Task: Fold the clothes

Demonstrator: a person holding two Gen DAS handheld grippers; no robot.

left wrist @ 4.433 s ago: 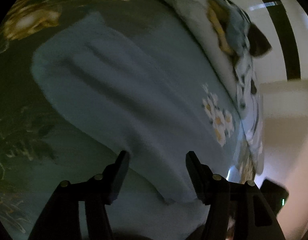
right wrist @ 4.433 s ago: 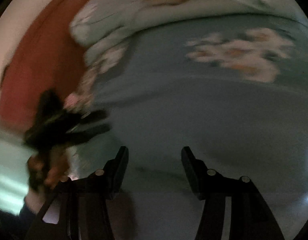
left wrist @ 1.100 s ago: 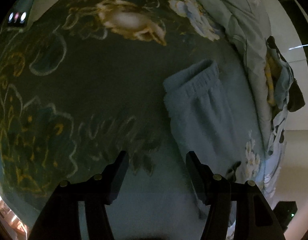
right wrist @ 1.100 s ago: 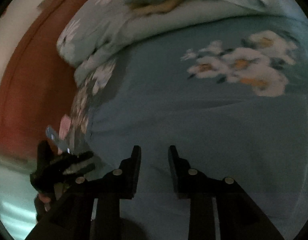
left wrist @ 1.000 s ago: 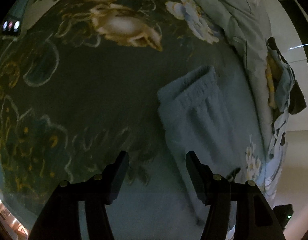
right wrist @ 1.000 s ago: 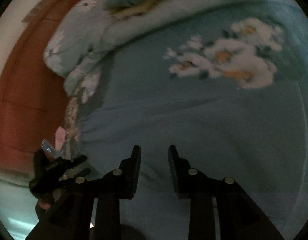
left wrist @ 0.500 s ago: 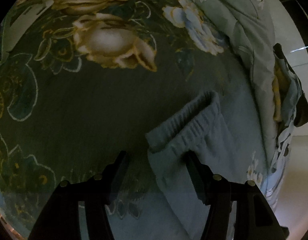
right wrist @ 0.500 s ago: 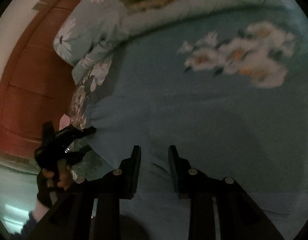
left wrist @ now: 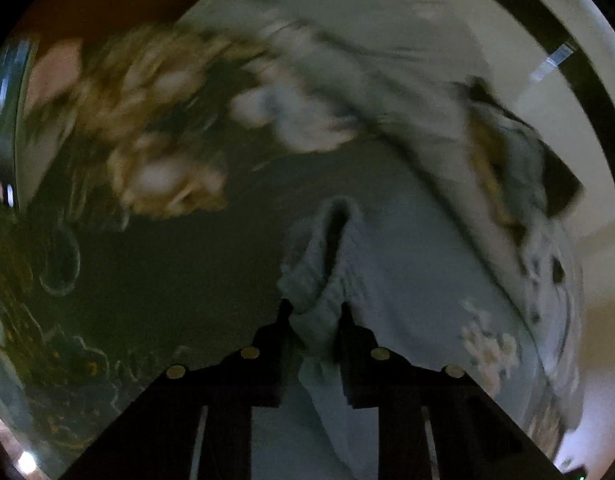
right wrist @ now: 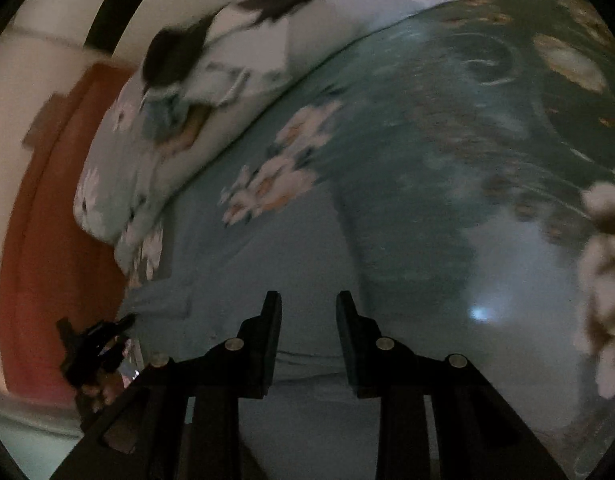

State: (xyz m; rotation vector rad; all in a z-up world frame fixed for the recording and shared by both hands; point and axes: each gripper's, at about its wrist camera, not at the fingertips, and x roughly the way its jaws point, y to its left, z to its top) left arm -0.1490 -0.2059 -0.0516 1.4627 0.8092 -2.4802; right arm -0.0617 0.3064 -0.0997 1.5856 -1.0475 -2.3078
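Pale blue fleece trousers point(left wrist: 391, 272) lie on a dark floral bedspread point(left wrist: 167, 276). Their ribbed waistband point(left wrist: 319, 256) stands up, bunched and gaping. My left gripper point(left wrist: 313, 314) is closing on the waistband's near corner, and the cloth fills the gap between its jaws. In the right wrist view the trousers point(right wrist: 235, 280) spread to the left. My right gripper point(right wrist: 307, 300) is narrowly set with the blue cloth between its fingers and a fold running across the gap. The left gripper point(right wrist: 95, 340), held by a hand, shows at that cloth's far left edge.
A rumpled pale floral quilt point(left wrist: 387, 60) with a dark and yellow item point(left wrist: 507, 168) on it lines the bed's far side. It appears again as the quilt point(right wrist: 179, 140) in the right wrist view. A red-brown wooden panel point(right wrist: 47, 240) stands beyond the bed's left edge.
The left jaws have narrowed onto the waistband and lifted it off the bedspread. The right gripper has swung sideways, so the dark floral bedspread now fills its right side. Both views are blurred.
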